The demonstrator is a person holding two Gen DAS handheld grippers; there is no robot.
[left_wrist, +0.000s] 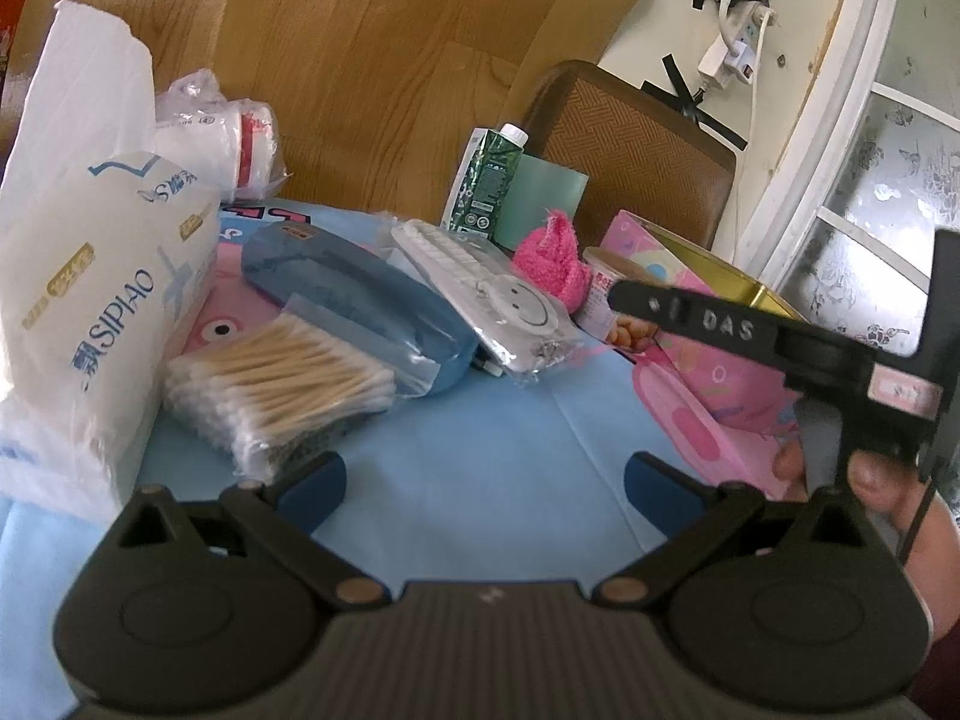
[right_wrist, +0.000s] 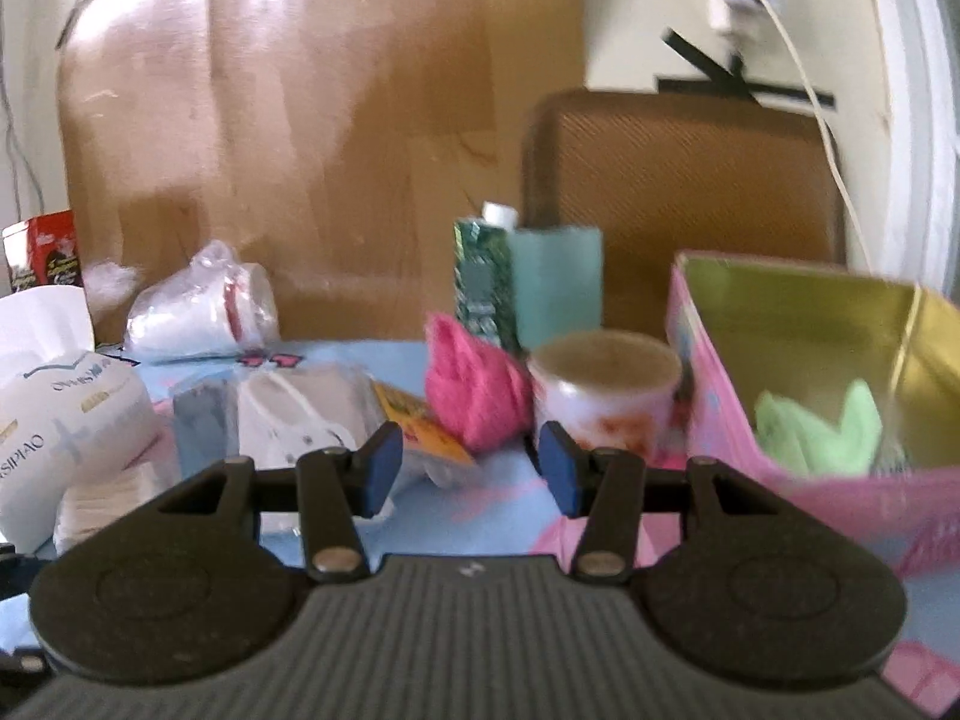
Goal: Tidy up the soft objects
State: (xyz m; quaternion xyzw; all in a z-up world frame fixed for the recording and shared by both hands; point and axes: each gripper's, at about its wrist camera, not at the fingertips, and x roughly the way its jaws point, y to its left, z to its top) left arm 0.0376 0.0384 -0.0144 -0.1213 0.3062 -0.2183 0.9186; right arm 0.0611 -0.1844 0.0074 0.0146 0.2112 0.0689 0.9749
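Both claws, left [left_wrist: 485, 483] and right [right_wrist: 470, 468], hover spread, empty.

"SIPIAO" runs along the white tissue pack [left_wrist: 90, 276]; "DAS" marks the right hand-held gripper [left_wrist: 726, 324].

cotton swabs [left_wrist: 282, 384] (bagged), green carton [left_wrist: 486, 180], chair [left_wrist: 636, 150]

Fuzzy pink cloth [right_wrist: 474, 396] beside glossy gold-lined tin [right_wrist: 798, 324]
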